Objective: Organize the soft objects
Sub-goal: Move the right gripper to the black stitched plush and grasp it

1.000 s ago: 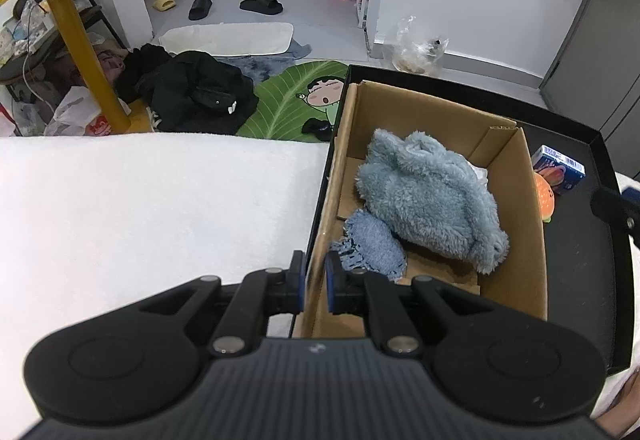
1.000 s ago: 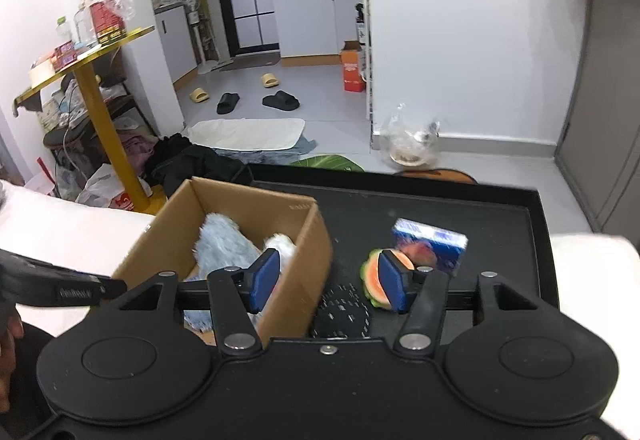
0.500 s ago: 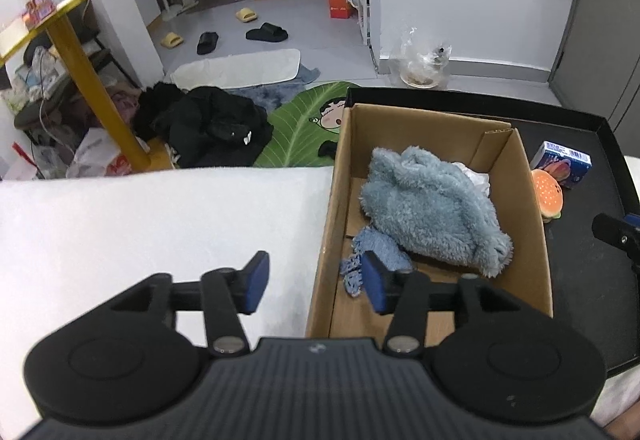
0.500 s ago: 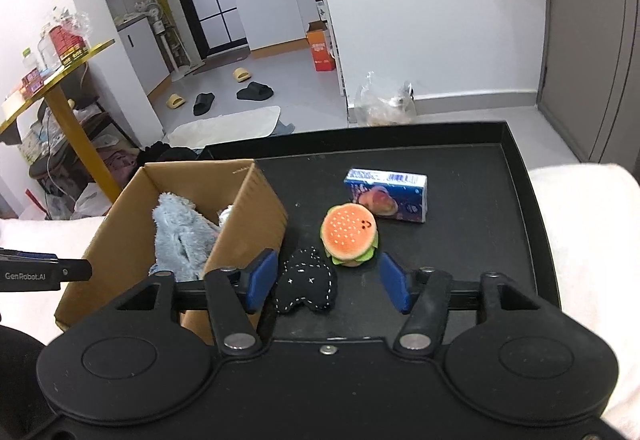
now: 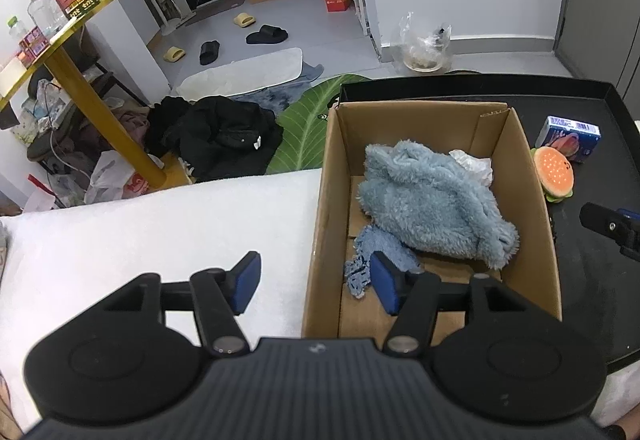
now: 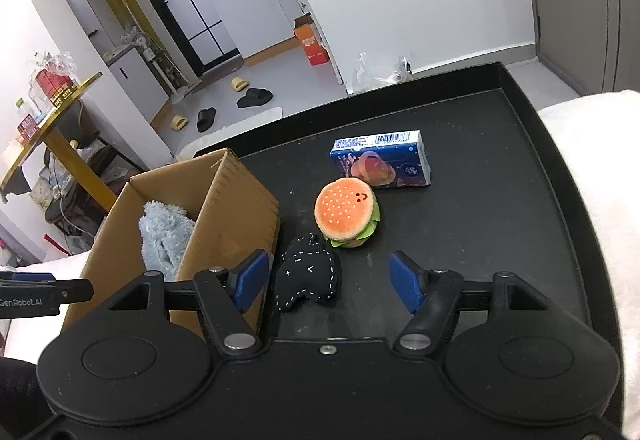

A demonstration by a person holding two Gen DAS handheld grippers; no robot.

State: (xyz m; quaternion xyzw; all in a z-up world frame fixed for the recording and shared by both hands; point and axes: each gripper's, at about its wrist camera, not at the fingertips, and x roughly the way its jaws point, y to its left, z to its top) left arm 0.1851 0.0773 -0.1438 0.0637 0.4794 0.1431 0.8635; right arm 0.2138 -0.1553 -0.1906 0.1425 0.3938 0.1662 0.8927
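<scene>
Left wrist view: we find the left claw (image 5: 314,282) opening and empty, straddling the cardboard box (image 5: 532,176) wall; the fluffy blue garment (image 5: 432,204) lies inside. Our right claw (image 6: 326,282) is also opening, empty, above the black stitched plush (image 6: 308,276) beside the burger plush (image 6: 346,214) on the black tray (image 6: 520,144).

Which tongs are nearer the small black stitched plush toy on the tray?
Right. The right tongs, jaws opening, hang just over the small black stitched plush toy. The left tongs straddle the cardboard box wall, on its far side.
</scene>
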